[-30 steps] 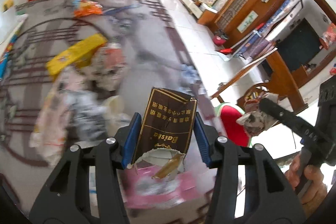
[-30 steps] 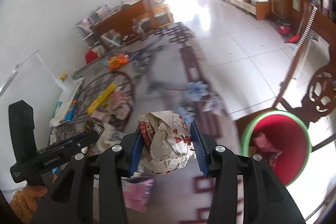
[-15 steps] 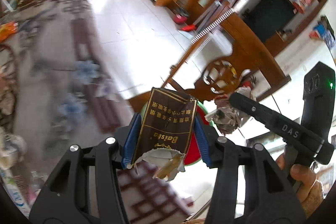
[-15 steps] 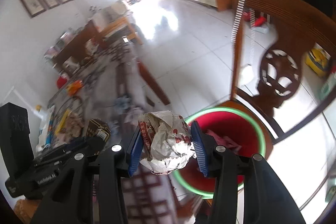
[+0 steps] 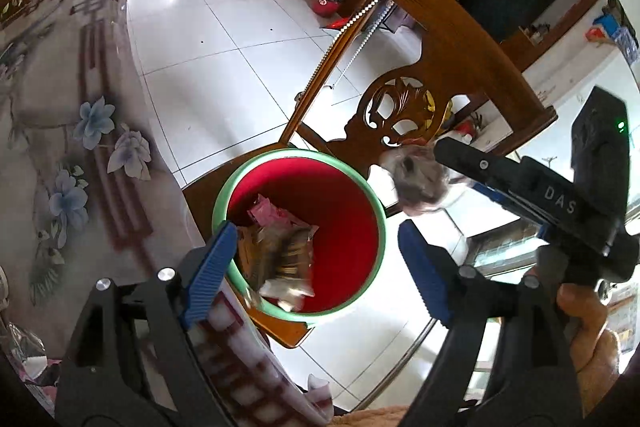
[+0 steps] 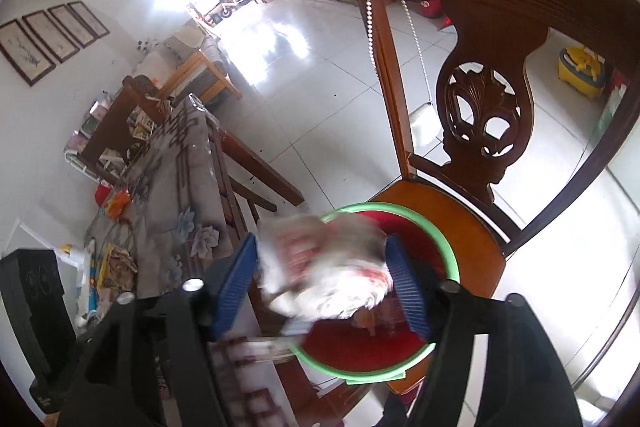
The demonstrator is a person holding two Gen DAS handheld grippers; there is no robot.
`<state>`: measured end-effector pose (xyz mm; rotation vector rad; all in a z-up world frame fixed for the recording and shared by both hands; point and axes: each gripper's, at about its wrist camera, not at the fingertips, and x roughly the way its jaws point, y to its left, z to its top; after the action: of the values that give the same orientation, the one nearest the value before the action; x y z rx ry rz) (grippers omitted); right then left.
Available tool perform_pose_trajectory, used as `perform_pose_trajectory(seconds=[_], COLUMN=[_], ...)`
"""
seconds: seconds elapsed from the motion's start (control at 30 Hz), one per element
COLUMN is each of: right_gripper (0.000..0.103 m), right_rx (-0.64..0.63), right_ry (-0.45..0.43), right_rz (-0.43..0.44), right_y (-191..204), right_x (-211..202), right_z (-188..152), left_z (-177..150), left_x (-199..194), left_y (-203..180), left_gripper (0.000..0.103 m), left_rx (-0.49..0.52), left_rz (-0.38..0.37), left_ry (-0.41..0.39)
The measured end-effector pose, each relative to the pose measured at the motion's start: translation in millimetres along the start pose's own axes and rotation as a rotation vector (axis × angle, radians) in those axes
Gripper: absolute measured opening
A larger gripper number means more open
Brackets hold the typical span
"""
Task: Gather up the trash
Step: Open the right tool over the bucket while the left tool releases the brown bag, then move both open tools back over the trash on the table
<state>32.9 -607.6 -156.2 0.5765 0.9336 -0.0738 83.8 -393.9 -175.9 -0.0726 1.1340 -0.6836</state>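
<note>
A red bucket (image 5: 340,211) with a green rim stands on the seat of a carved wooden chair (image 5: 436,67), in the lower middle of both views, just beside the edge of the tabletop (image 5: 52,131) with its flowered cloth. In the left wrist view the left claw (image 5: 312,267) is opening, its blue pads spread wide over the bucket; the brown packet (image 5: 280,259) is blurred and lies apart from the pads, low inside the bucket's left side next to a pink wrapper (image 5: 272,213). In the right wrist view the right claw (image 6: 324,283) is also opening above the bucket's near rim; the crumpled white and red paper wad (image 6: 328,267) sits blurred between its pads, and whether the pads still touch it cannot be told. The left view shows that same wad at middle right, at the tip of the right claw, above the bucket's far right rim, with a hand (image 5: 588,327) gripping the handle at lower right. More litter (image 6: 116,263) lies on the tabletop at lower left of the right view.
</note>
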Motion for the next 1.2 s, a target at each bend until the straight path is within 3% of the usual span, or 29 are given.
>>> perform_pose_trajectory(seconds=[0.1,0.33,0.6,0.87,1.1,1.2], right_gripper=[0.071,0.071,0.072,0.072,0.072,0.072], right_rx=[0.007,0.002,-0.045,-0.115,-0.167,-0.172], right_ry=[0.004,0.019,0.062,0.093,0.135,0.14], right_rz=[-0.004,-0.003,0.003,0.015,0.04,0.055], right_y=[-2,7,49,119,196,224], right_x=[3,9,26,50,72,79], right_z=[1,-2,-16,-40,-81,-98], left_z=[-1,-7,-18,-48,-86,-101], left_x=[-5,-28,-70,-140,-195,-208], left_y=[7,31,77,178,281,316], left_gripper=[0.08,0.08,0.08,0.081,0.081,0.081], left_rx=[-0.02,-0.058,-0.092,-0.183,-0.263,-0.293], left_rz=[0.013,0.057,0.126,0.255,0.377,0.397], left_ry=[-0.007,-0.054,-0.125,-0.205,-0.193,-0.172])
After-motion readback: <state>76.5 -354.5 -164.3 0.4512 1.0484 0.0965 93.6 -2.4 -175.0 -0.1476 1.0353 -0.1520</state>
